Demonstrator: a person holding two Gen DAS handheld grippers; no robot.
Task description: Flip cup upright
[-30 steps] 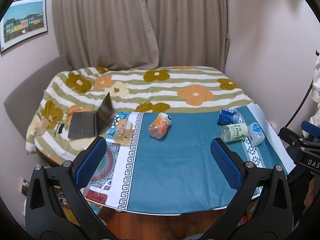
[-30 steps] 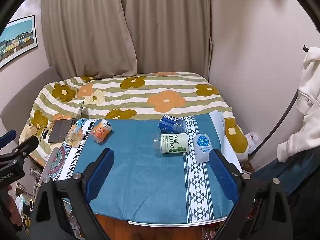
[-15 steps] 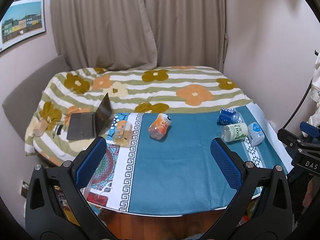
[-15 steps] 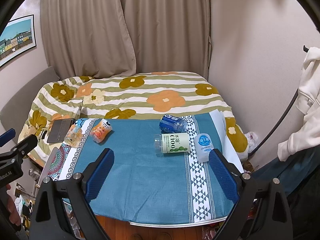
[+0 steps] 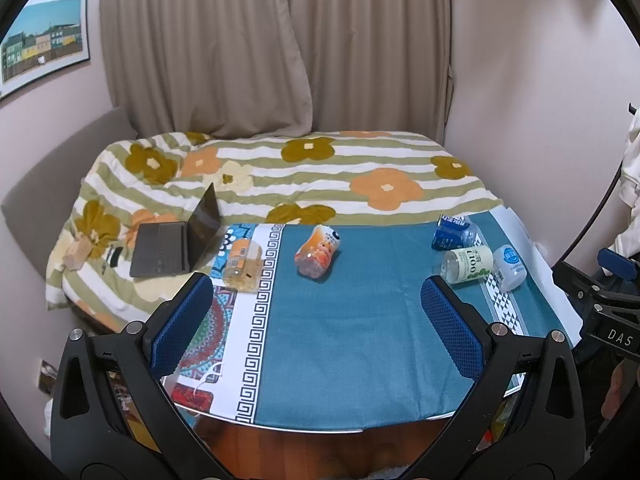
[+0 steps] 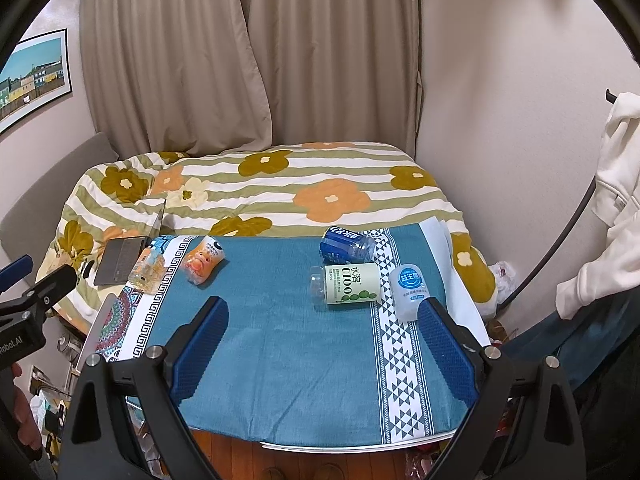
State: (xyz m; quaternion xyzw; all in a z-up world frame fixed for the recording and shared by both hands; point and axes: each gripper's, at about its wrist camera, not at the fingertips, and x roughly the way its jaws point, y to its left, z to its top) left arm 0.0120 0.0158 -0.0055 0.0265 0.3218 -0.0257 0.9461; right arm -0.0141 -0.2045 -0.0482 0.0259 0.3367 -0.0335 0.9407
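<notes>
Several drink containers lie on their sides on a table with a blue cloth point(image 5: 352, 340) point(image 6: 288, 352). An orange-pink bottle point(image 5: 317, 251) point(image 6: 201, 259) lies mid-left, a clear yellowish one point(image 5: 242, 266) point(image 6: 149, 270) at the left edge. At the right lie a blue bottle point(image 5: 454, 233) point(image 6: 347, 245), a green-labelled bottle point(image 5: 467, 264) point(image 6: 346, 283) and a white-and-blue container point(image 5: 509, 266) point(image 6: 410, 291). My left gripper point(image 5: 318, 326) is open and empty above the near table edge. My right gripper point(image 6: 320, 348) is open and empty, its right finger close to the white-and-blue container.
A bed with a flowered striped duvet point(image 5: 304, 172) stands behind the table. An open laptop point(image 5: 176, 240) lies on it at the left. Curtains point(image 5: 280, 48) hang behind. A wall is on the right; white clothing point(image 6: 612, 208) hangs there.
Both grippers have drifted slightly back and up; the table sits a little lower in both views. Nothing on the table has moved.
</notes>
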